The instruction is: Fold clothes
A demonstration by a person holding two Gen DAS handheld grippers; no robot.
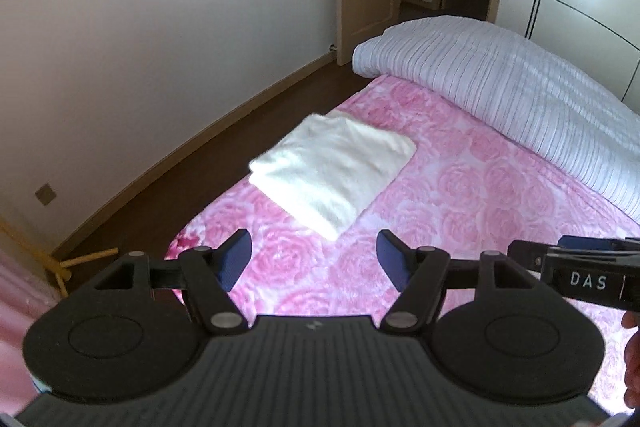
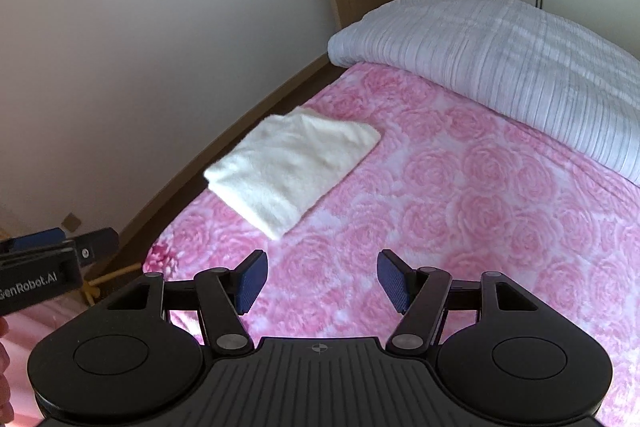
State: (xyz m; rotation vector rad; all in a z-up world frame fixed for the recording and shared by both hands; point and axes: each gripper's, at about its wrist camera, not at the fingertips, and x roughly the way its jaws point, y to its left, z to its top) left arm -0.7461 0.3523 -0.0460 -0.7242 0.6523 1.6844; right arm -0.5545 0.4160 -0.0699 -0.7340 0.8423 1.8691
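A white garment point(image 1: 332, 171) was seen lying folded ahead-left of both spread, empty grippers point(image 1: 315, 263) point(image 2: 319, 281); no move was settled

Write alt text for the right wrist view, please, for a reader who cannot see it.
The open right gripper hovers over a pink rose-patterned bed, empty. A folded white cloth lies ahead near the bed's left edge, with a rolled grey duvet beyond.

Left gripper point(image 1: 315, 259), right gripper point(image 2: 319, 279): fingers apart.
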